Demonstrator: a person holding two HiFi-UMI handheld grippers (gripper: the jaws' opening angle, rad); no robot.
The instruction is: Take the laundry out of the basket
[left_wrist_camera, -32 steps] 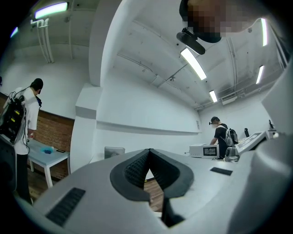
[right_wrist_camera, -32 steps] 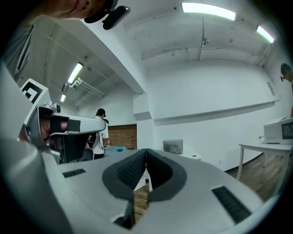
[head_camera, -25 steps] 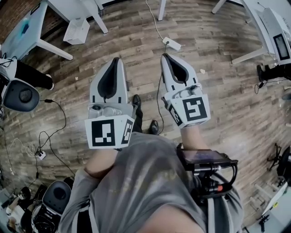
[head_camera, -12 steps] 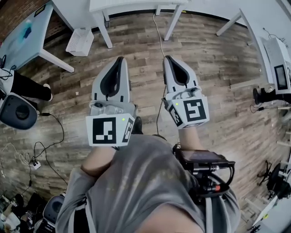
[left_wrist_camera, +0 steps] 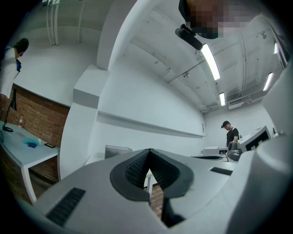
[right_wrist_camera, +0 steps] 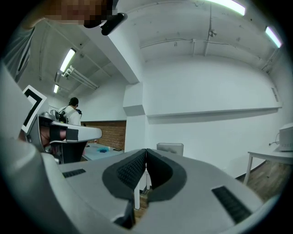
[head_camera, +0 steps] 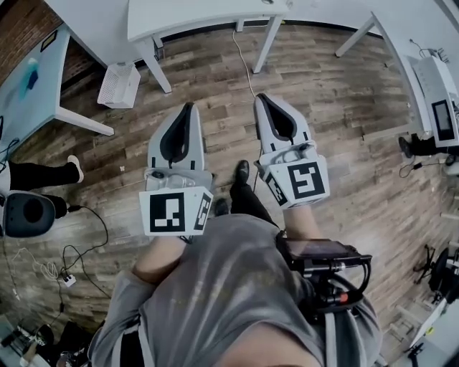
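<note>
In the head view my left gripper (head_camera: 188,107) and right gripper (head_camera: 259,97) are held side by side at chest height over the wooden floor, both shut with nothing between the jaws. A white perforated basket (head_camera: 119,84) stands on the floor at the far left, beside a white table's leg. No laundry shows in it from here. The left gripper view has my left gripper (left_wrist_camera: 149,151) with its pads met, pointing level at a white wall. My right gripper (right_wrist_camera: 146,151) is shut in the same way, with a grey bin (right_wrist_camera: 170,148) ahead by the wall.
White tables (head_camera: 204,16) stand ahead and at the left (head_camera: 32,79). A cable (head_camera: 244,61) runs across the floor. An office chair (head_camera: 27,213) and a person's legs (head_camera: 39,174) are at the left, and a white machine (head_camera: 439,86) at the right. Another person (left_wrist_camera: 231,135) stands far off.
The view has moved forward: the tables and the basket have slid lower in the frame and nearer. My shoe now shows between the grippers. Both grippers stay shut and side by side.
</note>
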